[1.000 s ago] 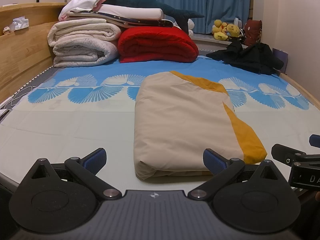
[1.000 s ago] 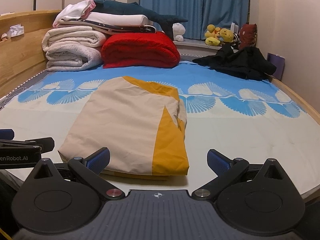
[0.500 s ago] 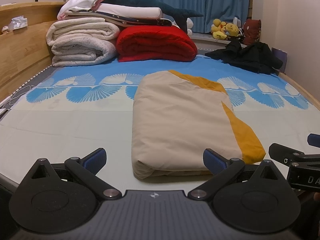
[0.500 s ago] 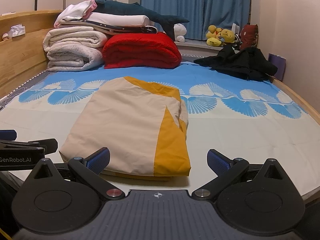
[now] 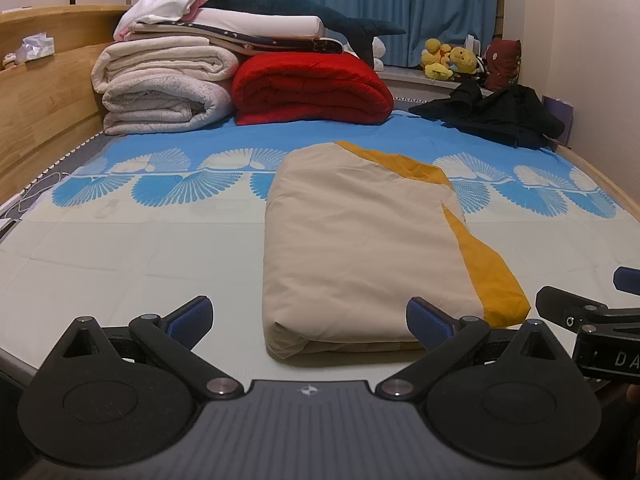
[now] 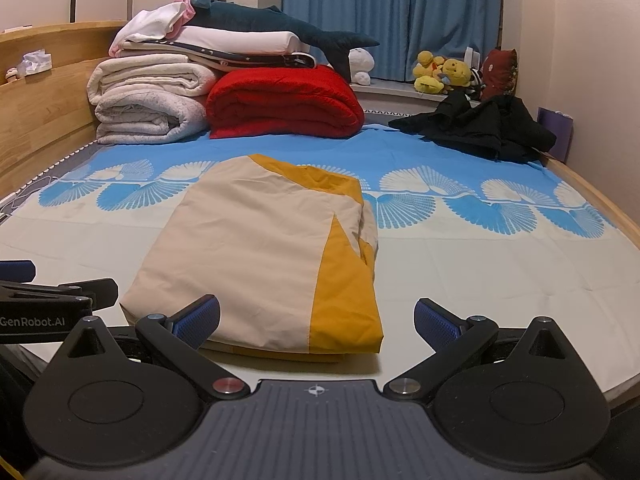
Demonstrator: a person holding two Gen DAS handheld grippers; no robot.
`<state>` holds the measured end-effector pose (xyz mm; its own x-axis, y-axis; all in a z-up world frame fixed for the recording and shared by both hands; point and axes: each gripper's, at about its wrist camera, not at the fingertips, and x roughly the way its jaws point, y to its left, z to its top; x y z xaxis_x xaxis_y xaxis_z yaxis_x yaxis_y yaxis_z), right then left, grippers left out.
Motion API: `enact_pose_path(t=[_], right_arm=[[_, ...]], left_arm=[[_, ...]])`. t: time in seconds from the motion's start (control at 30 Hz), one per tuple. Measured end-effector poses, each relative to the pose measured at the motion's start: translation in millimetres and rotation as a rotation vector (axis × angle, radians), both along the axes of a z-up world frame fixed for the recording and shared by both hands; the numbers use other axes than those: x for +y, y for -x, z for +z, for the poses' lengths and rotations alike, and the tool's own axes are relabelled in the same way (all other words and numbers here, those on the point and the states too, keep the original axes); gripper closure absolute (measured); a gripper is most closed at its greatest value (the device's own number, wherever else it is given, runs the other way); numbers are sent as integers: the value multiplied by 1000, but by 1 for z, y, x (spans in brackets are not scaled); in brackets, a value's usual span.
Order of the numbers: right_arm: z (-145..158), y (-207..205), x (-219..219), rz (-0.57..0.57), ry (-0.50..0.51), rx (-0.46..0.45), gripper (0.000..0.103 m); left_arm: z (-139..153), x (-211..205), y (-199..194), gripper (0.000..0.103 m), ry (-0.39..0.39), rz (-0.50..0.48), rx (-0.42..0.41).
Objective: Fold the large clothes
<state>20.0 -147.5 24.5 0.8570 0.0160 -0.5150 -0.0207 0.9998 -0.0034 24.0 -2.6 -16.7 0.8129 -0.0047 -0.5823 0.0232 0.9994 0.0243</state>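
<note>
In the left wrist view, the left gripper has its blue-padded fingers spread wide, holding nothing. The folded beige and mustard garment lies flat on the bed sheet just ahead of the fingers, its near folded edge between the two tips and closer to the right-hand one, whose pad overlaps the near edge, though contact cannot be told. The mustard panel runs along the garment's right side. Part of the right gripper shows at the right edge of this view. Far ahead, a red blanket sits beside a stack of white blankets, and a black garment lies ahead to the right.

In the right wrist view, the right gripper is likewise wide open and holds nothing. The folded garment lies ahead and toward the left finger, whose pad overlaps the near hem; the right finger stands over bare sheet. The left gripper shows at the left edge, just beside the garment's near left corner. The red blanket and black garment lie well beyond.
</note>
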Motion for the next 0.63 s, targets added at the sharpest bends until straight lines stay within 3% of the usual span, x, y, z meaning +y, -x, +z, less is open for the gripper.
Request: enact_pose_path(t=[0.63], right_arm=[[0, 0, 1, -1, -1, 0, 1]], left_arm=[[2, -1, 2, 0, -2, -15, -12]])
